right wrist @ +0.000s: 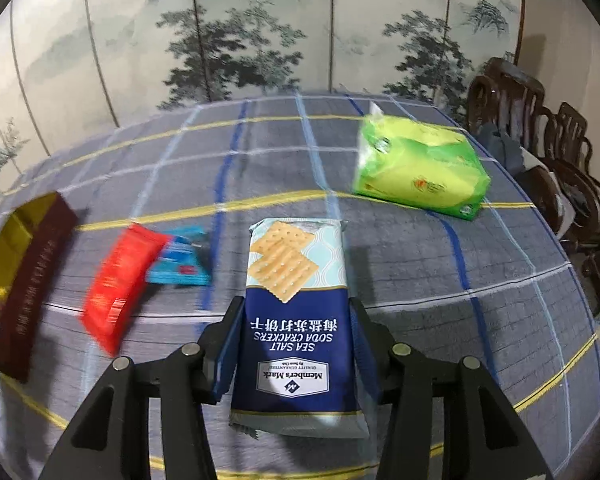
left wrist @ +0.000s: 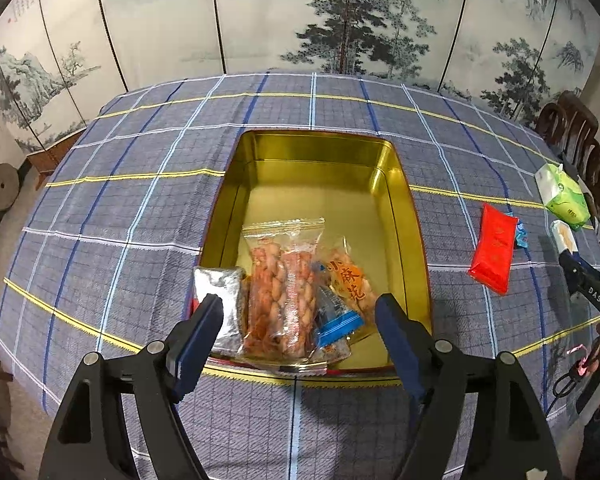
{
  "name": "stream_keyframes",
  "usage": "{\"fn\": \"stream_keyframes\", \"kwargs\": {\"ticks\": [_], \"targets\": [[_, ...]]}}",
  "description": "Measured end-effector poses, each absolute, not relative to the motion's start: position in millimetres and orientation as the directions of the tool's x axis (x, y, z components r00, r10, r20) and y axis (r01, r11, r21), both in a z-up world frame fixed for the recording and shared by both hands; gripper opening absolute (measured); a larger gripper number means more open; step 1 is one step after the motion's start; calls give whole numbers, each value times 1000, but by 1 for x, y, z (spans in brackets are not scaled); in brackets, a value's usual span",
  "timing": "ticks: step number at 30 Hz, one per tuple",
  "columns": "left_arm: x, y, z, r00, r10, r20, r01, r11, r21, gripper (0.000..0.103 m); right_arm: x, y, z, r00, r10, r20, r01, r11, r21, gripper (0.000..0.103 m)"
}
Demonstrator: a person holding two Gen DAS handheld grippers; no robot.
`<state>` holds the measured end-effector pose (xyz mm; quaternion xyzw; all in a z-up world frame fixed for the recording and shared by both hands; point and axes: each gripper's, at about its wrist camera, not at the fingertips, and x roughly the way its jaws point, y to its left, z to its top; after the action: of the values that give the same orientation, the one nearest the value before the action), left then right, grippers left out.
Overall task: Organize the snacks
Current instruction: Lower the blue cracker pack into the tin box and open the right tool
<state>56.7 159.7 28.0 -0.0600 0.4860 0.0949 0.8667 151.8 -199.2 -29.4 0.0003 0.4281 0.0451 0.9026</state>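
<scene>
Soda cracker pack sits clamped in the right gripper, fingers pressing both long sides near its middle, label end twd the camera, cracker-picture end pointing fwd. Grip across the narrow width prob. keeps the flat pack from twisting while carried. It looks lifted off the checked tablecloth, though contact underneath can't be confirmed.

Fwd-left of that gripper: red packet w/ a small blue packet touching its far side, both loose on the cloth, not yet sorted. Further left, the gold tin, dark red outer wall. Fwd-right: green tissue pack, prob. not a snack.

Left gripper hangs over the tin's near end, fingers wide apart, holding nothing. Between and just beyond its fingers: silver pouch, twisted-dough bag, orange-label bag, blue wrapper, all bunched at the near end, so the far half stays free for the crackers, I'd guess.
</scene>
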Motion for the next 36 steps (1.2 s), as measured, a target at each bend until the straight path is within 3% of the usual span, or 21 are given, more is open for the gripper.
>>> {"fn": "stream_keyframes", "kwargs": {"ticks": [19, 36], "targets": [[12, 221, 36, 513, 153, -844, -353, 934, -45, 76, 113, -26, 8, 548, 345, -762, -426, 899, 102, 50], [-8, 253, 29, 465, 242, -851, -431, 902, 21, 76, 104, 71, 1, 472, 381, -795, -550, 832, 72, 50]]}}
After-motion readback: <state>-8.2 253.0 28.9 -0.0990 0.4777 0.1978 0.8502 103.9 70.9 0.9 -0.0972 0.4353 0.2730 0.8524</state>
